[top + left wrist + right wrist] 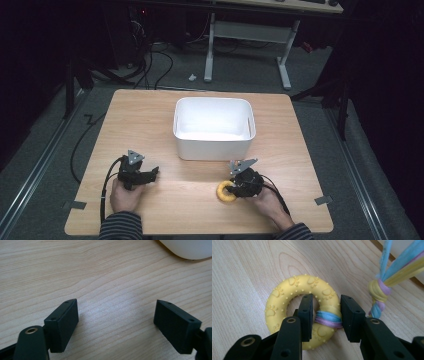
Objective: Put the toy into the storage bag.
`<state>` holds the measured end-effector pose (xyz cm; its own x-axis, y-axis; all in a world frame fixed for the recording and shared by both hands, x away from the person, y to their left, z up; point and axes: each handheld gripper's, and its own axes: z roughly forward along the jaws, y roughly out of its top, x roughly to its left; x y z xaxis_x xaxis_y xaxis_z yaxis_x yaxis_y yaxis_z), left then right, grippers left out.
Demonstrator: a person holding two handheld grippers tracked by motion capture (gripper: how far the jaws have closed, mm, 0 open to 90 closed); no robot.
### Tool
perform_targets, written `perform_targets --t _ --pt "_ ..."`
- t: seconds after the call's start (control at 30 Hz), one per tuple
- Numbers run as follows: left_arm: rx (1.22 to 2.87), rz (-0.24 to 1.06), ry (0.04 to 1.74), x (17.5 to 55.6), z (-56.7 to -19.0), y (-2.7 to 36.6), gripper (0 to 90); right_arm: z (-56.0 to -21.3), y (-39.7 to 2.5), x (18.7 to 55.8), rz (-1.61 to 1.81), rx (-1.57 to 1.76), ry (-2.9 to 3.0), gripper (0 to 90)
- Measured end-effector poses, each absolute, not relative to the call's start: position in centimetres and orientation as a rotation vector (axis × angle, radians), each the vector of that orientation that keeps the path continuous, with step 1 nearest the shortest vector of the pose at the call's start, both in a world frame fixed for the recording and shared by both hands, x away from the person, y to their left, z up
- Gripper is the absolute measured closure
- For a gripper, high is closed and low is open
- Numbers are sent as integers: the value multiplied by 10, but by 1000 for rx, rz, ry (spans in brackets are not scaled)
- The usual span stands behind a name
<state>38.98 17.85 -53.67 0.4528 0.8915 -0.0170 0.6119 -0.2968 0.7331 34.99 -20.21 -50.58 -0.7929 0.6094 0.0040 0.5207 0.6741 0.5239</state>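
A: Where is the yellow ring toy (294,305) seen?

B: It is seen lying flat on the wooden table (150,115), near the front edge and right of centre, in front of the white tub (213,145) and apart from it. Paw prints and small bumps are moulded into its surface. A band of blue and purple cord (328,319) is wrapped round one side of it, and a knotted rope tail (380,293) in blue, yellow and purple is seen just beside it (trailing off toward the tub).

A: How is the right gripper (325,315) set?

B: One jaw is placed inside the ring's hole and the other outside, so the wrapped section is straddled. Whether it is actually pinched cannot be told; a slim gap seems to be left on the outer side.

A: And the left gripper (116,320)?

B: It is held low over bare table at the front left, jaws spread wide with nothing between them.
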Motion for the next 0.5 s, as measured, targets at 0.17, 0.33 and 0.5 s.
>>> perform_targets --t 0.17,0.33,0.5 --pt "2024 525 1252 390 -537 179 202 -503 -204 348 790 920 2700 673" --pt "2024 526 1252 390 -537 179 203 -498 -208 345 820 925 2674 675" --pt "2024 526 1252 390 -537 179 203 -493 -215 343 840 933 2653 677"
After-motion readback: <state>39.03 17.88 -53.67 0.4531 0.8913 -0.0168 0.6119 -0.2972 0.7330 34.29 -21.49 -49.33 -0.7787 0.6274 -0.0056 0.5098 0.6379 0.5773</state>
